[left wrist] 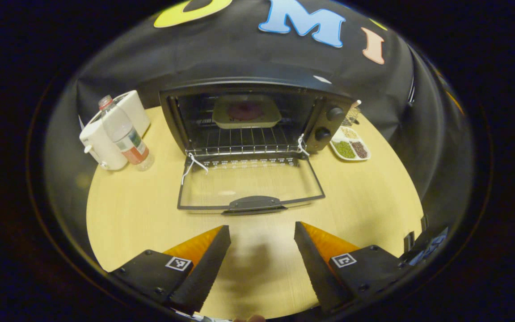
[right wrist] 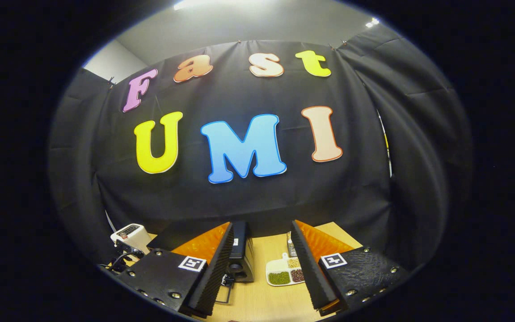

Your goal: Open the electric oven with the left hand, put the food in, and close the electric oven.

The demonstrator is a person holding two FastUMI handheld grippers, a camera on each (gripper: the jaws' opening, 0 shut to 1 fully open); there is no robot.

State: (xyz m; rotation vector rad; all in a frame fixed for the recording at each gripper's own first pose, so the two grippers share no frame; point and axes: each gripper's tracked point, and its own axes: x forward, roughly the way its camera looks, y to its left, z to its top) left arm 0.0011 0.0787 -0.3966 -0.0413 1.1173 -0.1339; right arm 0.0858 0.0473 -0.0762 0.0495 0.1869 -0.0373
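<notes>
The electric oven [left wrist: 248, 118] is seen open, one dish of food [left wrist: 246, 112] on its rack. One water bottle [left wrist: 125, 134], one white appliance [left wrist: 105, 138] and one sectioned tray [left wrist: 350, 144] flank it. Both the left gripper [left wrist: 262, 264] and right gripper [right wrist: 261, 268] are held spread, empty.

Black electric oven [left wrist: 257, 118] sits at twelve o'clock on the table, its glass door [left wrist: 251, 183] dropped flat toward six. Inside, a pale square dish of dark purplish food [left wrist: 245, 112] rests on the wire rack [left wrist: 244, 141], toward the back.
</notes>
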